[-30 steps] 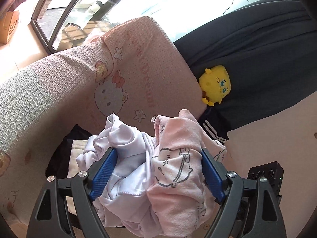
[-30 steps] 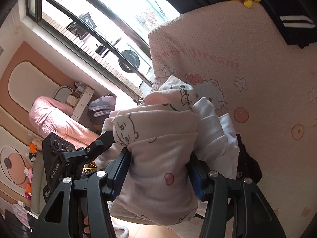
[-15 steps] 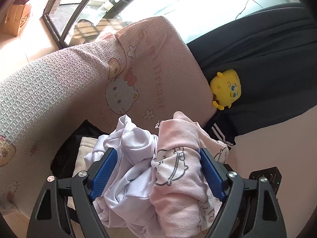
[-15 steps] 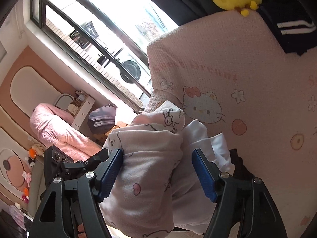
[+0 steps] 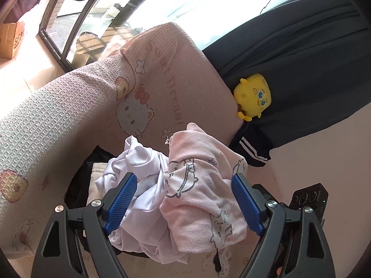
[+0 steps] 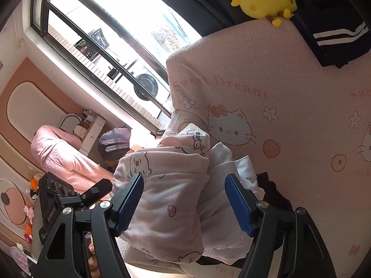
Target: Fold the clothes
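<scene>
1. The left hand-held gripper (image 5: 182, 180) is spread wide and clamped across the bundle, with the white garment (image 5: 141, 162) against its left pad and the pink printed garment (image 5: 199, 185) against its right pad.
2. The bundle is carried just above the pink sofa cover (image 5: 69, 115), and its long axis runs from pad to pad.
3. The right hand-held gripper (image 6: 183, 180) is set astride the same bundle, jaws wide, with a gap visible at the right pad.
4. The bundle lies straight ahead of both; the left one is judged to bear it.
</scene>
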`<move>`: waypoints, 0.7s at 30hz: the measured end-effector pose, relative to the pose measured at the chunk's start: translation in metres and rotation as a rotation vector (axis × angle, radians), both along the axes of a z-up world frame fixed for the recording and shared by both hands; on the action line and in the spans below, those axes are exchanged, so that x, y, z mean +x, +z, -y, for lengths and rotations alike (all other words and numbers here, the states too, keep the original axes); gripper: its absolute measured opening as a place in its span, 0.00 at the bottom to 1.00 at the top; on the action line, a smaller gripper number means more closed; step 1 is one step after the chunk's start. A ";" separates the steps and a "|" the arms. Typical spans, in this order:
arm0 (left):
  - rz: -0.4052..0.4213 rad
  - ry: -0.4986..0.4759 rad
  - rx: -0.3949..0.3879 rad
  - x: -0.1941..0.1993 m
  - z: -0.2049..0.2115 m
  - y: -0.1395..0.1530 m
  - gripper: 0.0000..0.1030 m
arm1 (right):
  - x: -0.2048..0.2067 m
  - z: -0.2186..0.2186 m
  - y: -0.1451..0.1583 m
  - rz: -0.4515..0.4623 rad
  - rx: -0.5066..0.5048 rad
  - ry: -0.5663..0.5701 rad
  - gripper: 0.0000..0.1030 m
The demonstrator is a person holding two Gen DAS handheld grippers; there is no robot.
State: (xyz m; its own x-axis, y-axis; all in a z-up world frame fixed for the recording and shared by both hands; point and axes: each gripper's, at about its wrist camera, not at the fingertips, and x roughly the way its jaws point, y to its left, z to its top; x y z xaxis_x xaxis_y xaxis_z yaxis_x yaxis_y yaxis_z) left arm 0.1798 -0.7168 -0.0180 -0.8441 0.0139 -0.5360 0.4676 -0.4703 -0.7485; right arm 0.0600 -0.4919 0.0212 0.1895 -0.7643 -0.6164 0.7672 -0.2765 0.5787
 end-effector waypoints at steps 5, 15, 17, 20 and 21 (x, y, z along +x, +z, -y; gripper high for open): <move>0.002 -0.032 0.009 -0.007 -0.005 -0.004 0.81 | 0.002 -0.004 0.001 -0.026 0.024 -0.005 0.70; -0.035 0.019 0.063 0.021 0.009 -0.007 0.81 | 0.005 -0.015 0.007 -0.026 0.033 -0.005 0.70; -0.063 0.034 0.065 0.032 0.009 -0.005 0.81 | 0.007 -0.020 0.009 -0.034 0.027 -0.005 0.70; -0.066 0.045 0.036 0.047 0.002 0.001 0.81 | 0.018 -0.031 0.015 -0.077 0.013 0.020 0.70; -0.064 0.049 0.022 0.052 -0.002 0.003 0.81 | 0.024 -0.036 0.017 -0.097 0.006 0.030 0.70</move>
State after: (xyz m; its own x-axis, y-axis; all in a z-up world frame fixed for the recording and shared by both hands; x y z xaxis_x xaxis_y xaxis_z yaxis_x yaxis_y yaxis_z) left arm 0.2319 -0.7151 -0.0146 -0.8766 -0.0166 -0.4809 0.4403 -0.4311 -0.7876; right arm 0.0838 -0.4559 0.0382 0.1512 -0.7554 -0.6376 0.8277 -0.2559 0.4995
